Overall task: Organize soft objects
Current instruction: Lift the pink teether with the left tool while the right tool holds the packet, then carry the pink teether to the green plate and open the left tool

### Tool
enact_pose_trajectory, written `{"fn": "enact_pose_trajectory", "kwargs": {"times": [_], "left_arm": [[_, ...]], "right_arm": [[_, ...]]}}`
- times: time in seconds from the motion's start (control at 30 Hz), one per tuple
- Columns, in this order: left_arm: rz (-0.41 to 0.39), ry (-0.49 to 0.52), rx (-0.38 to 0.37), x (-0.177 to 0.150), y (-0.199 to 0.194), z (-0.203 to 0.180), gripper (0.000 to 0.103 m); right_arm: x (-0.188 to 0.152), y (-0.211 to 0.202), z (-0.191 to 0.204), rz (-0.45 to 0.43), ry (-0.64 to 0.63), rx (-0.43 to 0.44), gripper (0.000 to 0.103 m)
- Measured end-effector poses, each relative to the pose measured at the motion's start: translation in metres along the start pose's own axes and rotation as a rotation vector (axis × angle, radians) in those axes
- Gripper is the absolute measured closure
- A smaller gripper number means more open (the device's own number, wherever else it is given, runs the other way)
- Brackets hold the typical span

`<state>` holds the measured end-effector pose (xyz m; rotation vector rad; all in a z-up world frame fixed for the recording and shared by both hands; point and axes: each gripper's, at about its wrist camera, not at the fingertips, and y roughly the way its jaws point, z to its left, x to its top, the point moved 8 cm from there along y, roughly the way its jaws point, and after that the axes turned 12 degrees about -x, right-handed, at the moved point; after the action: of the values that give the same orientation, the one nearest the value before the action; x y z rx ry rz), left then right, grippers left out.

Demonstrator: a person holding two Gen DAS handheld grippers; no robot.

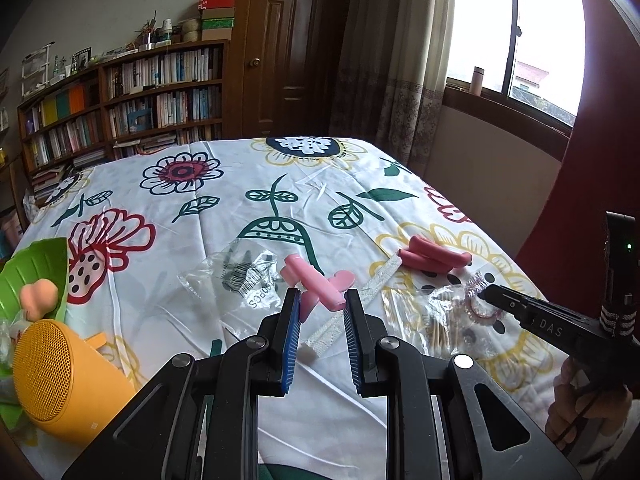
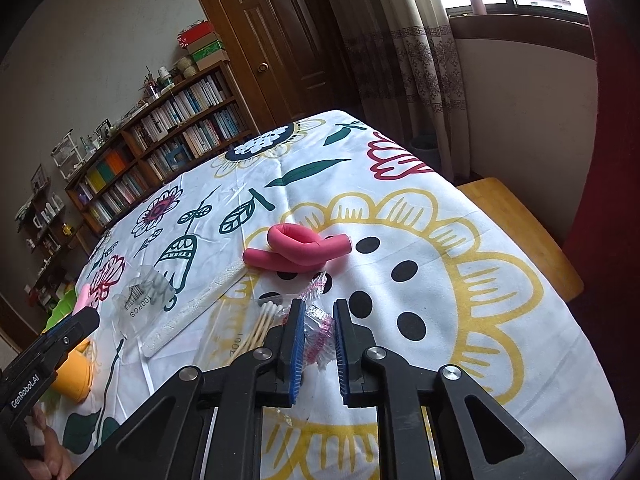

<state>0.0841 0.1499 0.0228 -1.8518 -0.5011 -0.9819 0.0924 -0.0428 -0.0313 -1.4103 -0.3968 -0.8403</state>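
Both cams sit low over the floral tablecloth (image 1: pixel 192 216), each peering out between its own fingers toward the bookshelf (image 1: pixel 120 108) and door (image 1: pixel 296 44). The left one is close above the light pink rollers (image 1: pixel 316 284), facing straight down the table, and catches the right gripper (image 1: pixel 490 294) at its right edge. The right one sits further right, angled left, close over a crinkly wrapper (image 2: pixel 316 332). Shared: red foam roller (image 2: pixel 298 250), white strip (image 2: pixel 192 312), clear bag (image 2: pixel 142 296), orange speaker (image 2: pixel 74 376).

Both grippers, left gripper (image 1: pixel 322 300) and right gripper (image 2: pixel 317 308): black frames, silver screws, blue ribbed pads; "GenRobot.AI" on left, "DAS" on right.
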Motion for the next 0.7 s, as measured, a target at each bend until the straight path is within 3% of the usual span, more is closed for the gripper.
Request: {"fn": "enact_pose_trajectory", "kwargs": {"times": [0.4, 0.7], "left_arm": [[-0.047, 0.004, -0.003, 0.013, -0.021, 0.005, 0.081], [-0.099, -0.008, 0.044, 0.028, -0.042, 0.034, 0.081]], "right_arm": [[0.027, -0.037, -0.004, -0.094, 0.066, 0.027, 0.088], [0.027, -0.038, 0.019, -0.095, 0.042, 0.049, 0.088]]}}
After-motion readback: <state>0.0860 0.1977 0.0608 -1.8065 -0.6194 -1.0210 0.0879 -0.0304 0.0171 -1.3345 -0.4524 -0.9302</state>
